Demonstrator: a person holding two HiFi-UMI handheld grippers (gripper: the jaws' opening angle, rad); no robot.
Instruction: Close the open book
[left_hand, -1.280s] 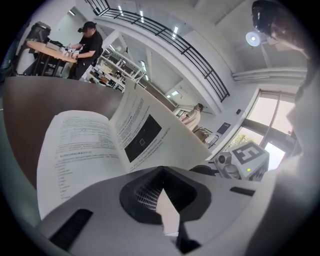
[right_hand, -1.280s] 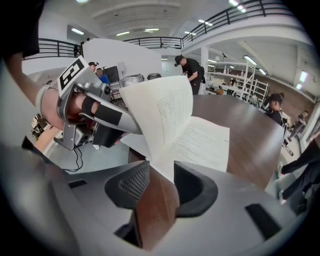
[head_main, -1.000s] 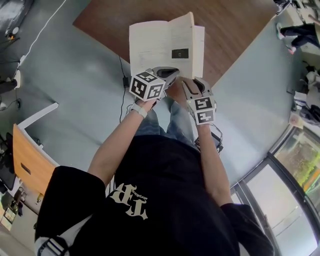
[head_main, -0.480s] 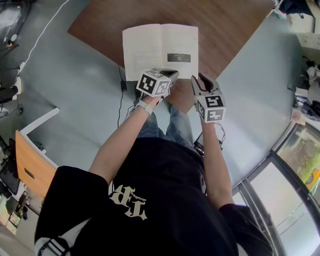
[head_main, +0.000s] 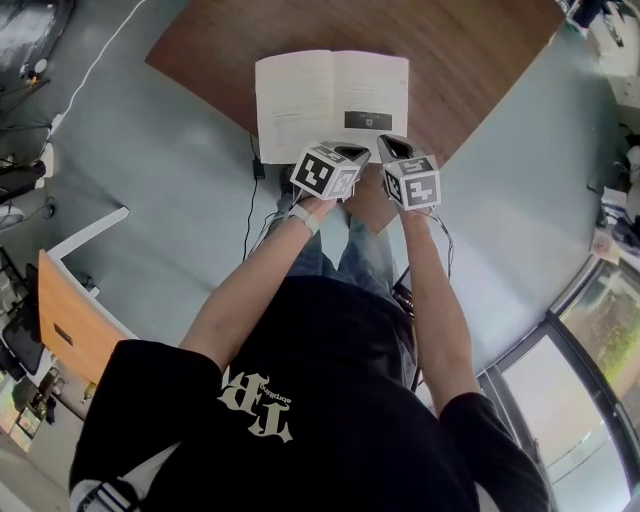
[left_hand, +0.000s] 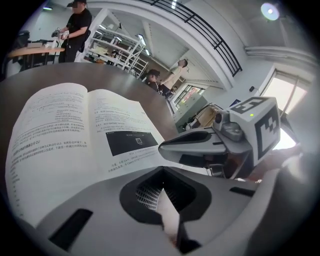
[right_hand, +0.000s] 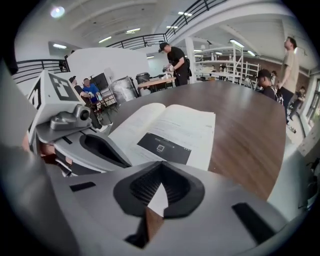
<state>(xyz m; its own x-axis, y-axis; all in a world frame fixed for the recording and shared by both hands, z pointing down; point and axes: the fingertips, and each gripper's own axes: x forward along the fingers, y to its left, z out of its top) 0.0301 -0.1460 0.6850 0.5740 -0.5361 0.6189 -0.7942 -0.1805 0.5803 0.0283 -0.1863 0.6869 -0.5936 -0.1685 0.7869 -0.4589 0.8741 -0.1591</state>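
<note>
- On the brown wooden table (head_main: 470, 60), toward 12 o'clock in the head view, the book (head_main: 330, 95) lies open and flat, with both pages facing up.
- Its right page carries a dark rectangle (head_main: 368, 120) near the lower edge; the rest of both pages is small print, too fine to read.
- The table edge runs just below the book, and the grey-blue floor (head_main: 150, 150) lies at 9 o'clock from it.
- The left gripper (head_main: 352, 149) is at 6 o'clock from the book, with its tip at the near edge, close to the spine line.
- In the left gripper view the jaws of this gripper (left_hand: 161, 169) are pressed together at the tip, and I see nothing pinched between them. Only white page shows through the gap behind the tip.
- The right gripper (head_main: 392, 143) stands at 3 o'clock from the left one, just beside it, with its tip at the lower edge of the right page.
- In the right gripper view its jaws (right_hand: 161, 164) are also pressed together with nothing between them. White page and brown wood show through the opening behind the tip.
- Each gripper view shows the other gripper at the side: the right one (left_hand: 165, 146) toward 3 o'clock, the left one (right_hand: 95, 145) toward 9 o'clock.
- Both views show the book (right_hand: 170, 127) ahead of the jaws at 12 o'clock, spread on the table (right_hand: 245, 130).
- Several people stand and sit far behind the table, in the background of both gripper views.
</note>
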